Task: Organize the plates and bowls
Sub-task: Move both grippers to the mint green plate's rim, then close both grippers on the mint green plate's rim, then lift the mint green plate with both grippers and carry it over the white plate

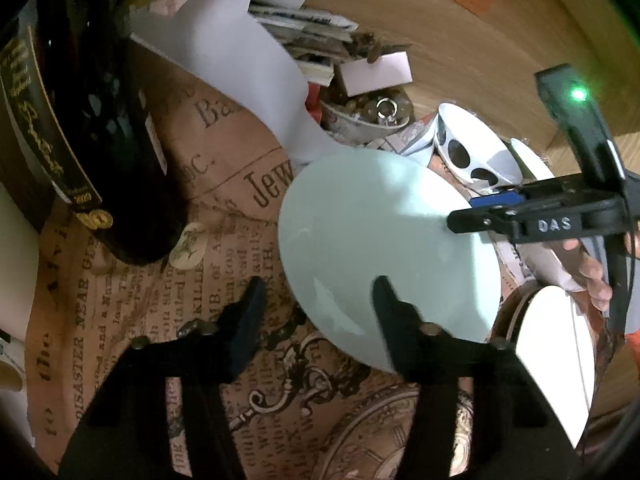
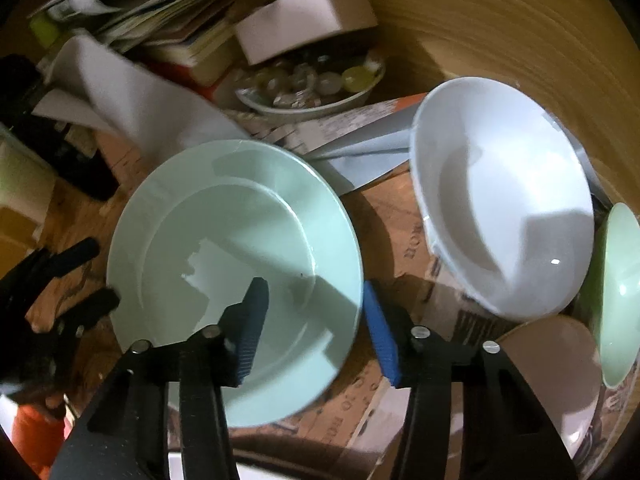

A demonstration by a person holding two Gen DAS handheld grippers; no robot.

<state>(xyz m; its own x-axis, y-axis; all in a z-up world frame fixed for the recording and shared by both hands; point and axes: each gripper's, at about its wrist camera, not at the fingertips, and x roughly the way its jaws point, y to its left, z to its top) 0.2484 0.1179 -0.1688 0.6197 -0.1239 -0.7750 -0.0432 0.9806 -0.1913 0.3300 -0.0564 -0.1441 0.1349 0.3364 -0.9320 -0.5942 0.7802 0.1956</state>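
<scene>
Black fingers of the left gripper point(image 1: 320, 292) straddle the near-left rim of the pale green plate point(image 1: 384, 248), one over the plate, one outside; pad contact cannot be told. From the opposite side, the right gripper point(image 2: 316, 320) straddles the far rim likewise. A white bowl point(image 2: 500, 200) lies just beside the plate on the newsprint cloth point(image 1: 140, 300).

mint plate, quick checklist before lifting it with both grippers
1. Right gripper straddles the rim of the mint plate: ok.
2. Right pads pressing on the rim: not ok, gaps show.
3. Left gripper straddles the opposite rim: ok, one finger over the plate, one outside.
4. Left pads clamped: cannot tell.
5. Plate clear of the white bowl: ok, apart.
6. Dark bottle clear of the left gripper: ok.
</scene>
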